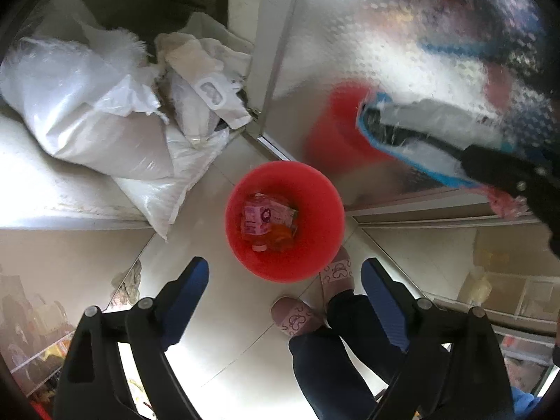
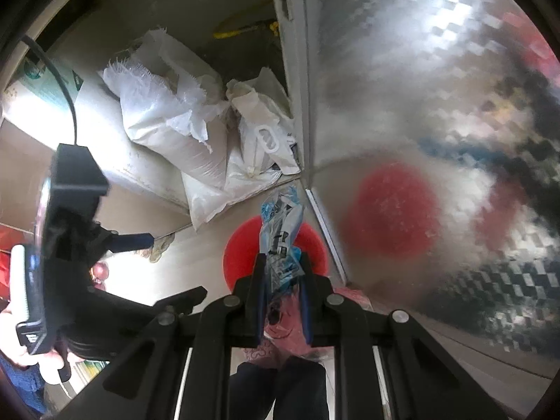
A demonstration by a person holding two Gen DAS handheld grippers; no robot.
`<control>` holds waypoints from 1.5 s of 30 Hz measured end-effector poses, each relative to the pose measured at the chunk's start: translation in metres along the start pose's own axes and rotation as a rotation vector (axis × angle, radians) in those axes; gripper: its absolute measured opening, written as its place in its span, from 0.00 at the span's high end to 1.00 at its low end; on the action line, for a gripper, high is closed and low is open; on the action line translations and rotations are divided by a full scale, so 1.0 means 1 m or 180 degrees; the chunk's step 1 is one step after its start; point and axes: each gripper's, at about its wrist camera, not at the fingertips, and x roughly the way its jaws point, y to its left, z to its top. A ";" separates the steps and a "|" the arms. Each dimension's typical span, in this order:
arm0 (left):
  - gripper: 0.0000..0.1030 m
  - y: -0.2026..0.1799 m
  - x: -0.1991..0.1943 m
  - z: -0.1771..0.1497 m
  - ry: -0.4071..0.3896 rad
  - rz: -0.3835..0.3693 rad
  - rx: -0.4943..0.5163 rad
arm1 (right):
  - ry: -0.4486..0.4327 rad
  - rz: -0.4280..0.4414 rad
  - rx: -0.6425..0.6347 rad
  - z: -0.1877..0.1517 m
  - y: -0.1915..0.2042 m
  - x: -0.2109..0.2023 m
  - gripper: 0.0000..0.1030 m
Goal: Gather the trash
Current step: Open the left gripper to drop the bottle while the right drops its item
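A red trash bin stands on the floor beside a shiny metal door and holds a pink carton and other litter. My left gripper is open and empty, high above the bin's near rim. My right gripper is shut on a crumpled blue and white plastic wrapper and holds it above the bin. In the left wrist view the wrapper and the right gripper's fingers show at the upper right, beside the bin and well above the floor.
White woven sacks lie piled on a step at the left. A reflective metal door rises right of the bin. The person's feet in pink slippers stand just below the bin. A shelf with goods is at the right.
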 end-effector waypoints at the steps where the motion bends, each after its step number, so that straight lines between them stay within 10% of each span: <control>1: 0.14 0.002 -0.002 -0.002 -0.0018 0.0005 -0.0026 | 0.0028 0.0014 -0.0026 0.000 0.002 0.002 0.86; 20: 0.00 0.045 -0.003 -0.036 -0.0048 0.0125 -0.0425 | 0.0371 0.0006 -0.0476 -0.004 0.033 0.067 0.86; 22: 0.00 0.045 -0.002 -0.037 -0.0037 0.0146 -0.0424 | 0.0405 -0.0035 -0.0504 -0.004 0.036 0.072 0.78; 24: 0.00 0.046 -0.001 -0.039 -0.0021 0.0159 -0.0428 | 0.0448 -0.0033 -0.0516 -0.005 0.036 0.077 0.45; 29: 0.00 0.049 0.001 -0.041 -0.0019 0.0207 -0.0484 | 0.0326 -0.0122 -0.0597 -0.009 0.039 0.073 0.23; 45: 0.00 0.044 -0.072 -0.048 -0.0203 0.0344 -0.0585 | 0.0150 -0.0040 -0.0588 0.001 0.048 0.012 0.10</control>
